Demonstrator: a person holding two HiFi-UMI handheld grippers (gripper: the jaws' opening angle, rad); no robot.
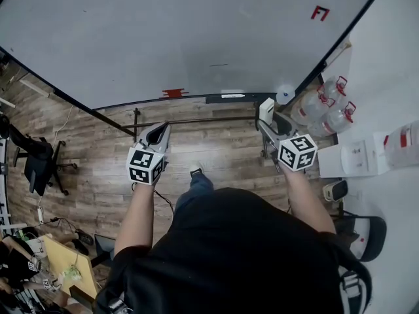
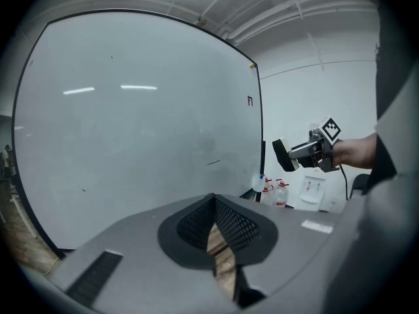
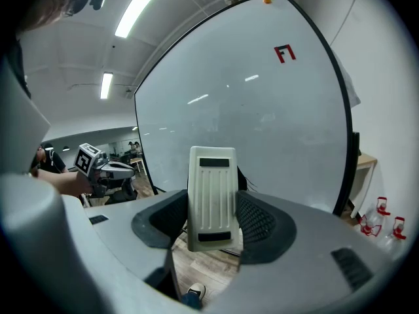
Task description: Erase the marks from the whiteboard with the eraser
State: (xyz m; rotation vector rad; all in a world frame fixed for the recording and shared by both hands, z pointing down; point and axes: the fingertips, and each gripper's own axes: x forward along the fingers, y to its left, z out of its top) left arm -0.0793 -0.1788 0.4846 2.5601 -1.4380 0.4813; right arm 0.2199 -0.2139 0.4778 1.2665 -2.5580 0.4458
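The big whiteboard (image 1: 163, 38) fills the top of the head view. It carries a red mark (image 1: 320, 12) at the upper right and a short dark stroke (image 1: 218, 65) near the middle. My right gripper (image 1: 267, 122) is shut on a white eraser (image 1: 266, 110), held off the board above its tray. In the right gripper view the eraser (image 3: 212, 198) stands upright between the jaws, with the red mark (image 3: 283, 53) high up. My left gripper (image 1: 160, 132) is shut and empty, level with the right one. The left gripper view shows the dark stroke (image 2: 213, 163) and the eraser (image 2: 283, 154).
A red item (image 1: 174, 93) lies on the board's tray. Water bottles (image 1: 327, 103) and a white box (image 1: 357, 159) stand at the right by the wall. An office chair (image 1: 36, 162) sits at the left on the wood floor (image 1: 98, 175). The stand's crossbar (image 1: 196, 120) runs below the board.
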